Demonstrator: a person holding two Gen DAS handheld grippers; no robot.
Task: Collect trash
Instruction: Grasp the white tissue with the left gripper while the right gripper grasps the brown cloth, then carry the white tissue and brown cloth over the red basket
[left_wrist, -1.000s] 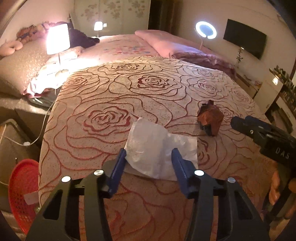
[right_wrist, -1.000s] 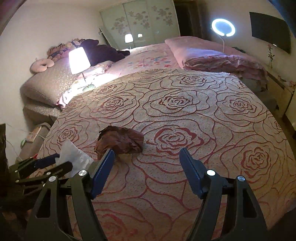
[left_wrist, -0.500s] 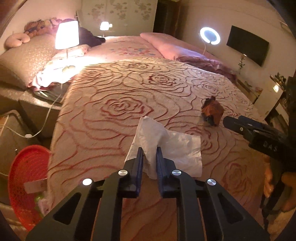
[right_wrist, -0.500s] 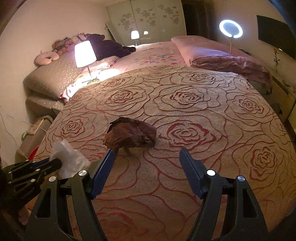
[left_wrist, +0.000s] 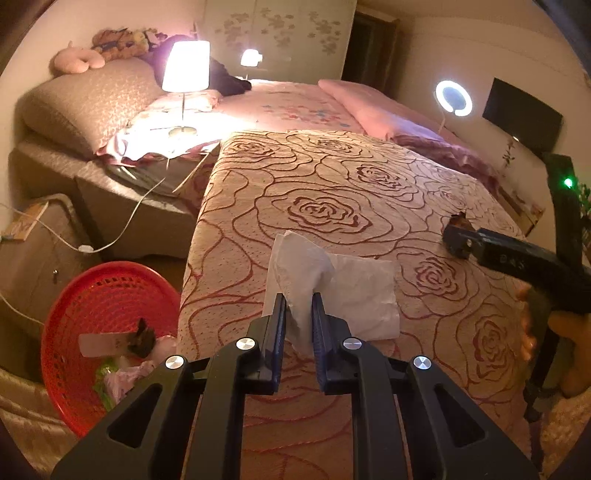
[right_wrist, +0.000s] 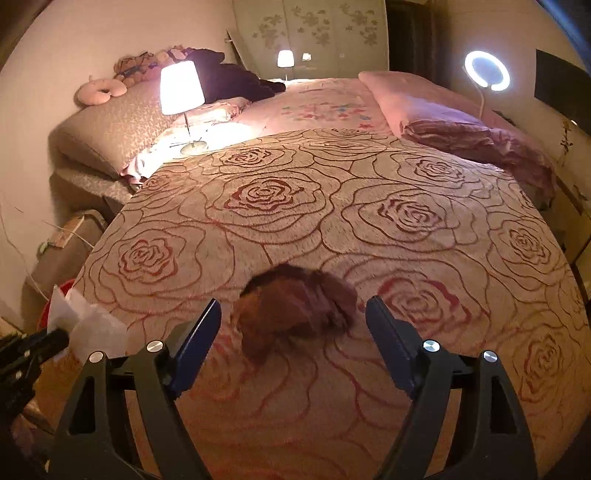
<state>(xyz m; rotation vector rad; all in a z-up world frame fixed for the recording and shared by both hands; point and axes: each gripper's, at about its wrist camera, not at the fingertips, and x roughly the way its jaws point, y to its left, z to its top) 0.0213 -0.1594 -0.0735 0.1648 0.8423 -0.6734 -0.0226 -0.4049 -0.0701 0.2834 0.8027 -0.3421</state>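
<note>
White tissue: the crumpled white paper tissue (left_wrist: 332, 291) is pinched at its near fold in the left tongs (left_wrist: 298, 314), which are clamped tight on it; the rest hangs loose over the rose-patterned beige bedspread (left_wrist: 332, 192), at the bed's near edge.
Brown wad: the crumpled brown paper wad (right_wrist: 295, 306) lies on the bedspread near the foot of the bed, just ahead of the right tongs (right_wrist: 293, 325) and in line with the gap between them.
Right tongs: nothing gripped; the jaws are opening, the blue pads to either side of the wad and clear of it.
Bin: the round red plastic mesh basket (left_wrist: 85, 295) stands on the floor left of the bed, below its edge, with scraps already in it.
Step in hand: judged to be two at once, carrying the tissue to the basket and closing on the wad.
Doing it well: keep the left pinch firm until the tissue is over the basket's mouth, since a thin sheet drifts when let go; bring the right pads down around the wad's thickest part before closing, low enough not to skate off yet not snagging the cover.
Risk: the wad is blurred in the right view, so its exact edge is uncertain.
</note>
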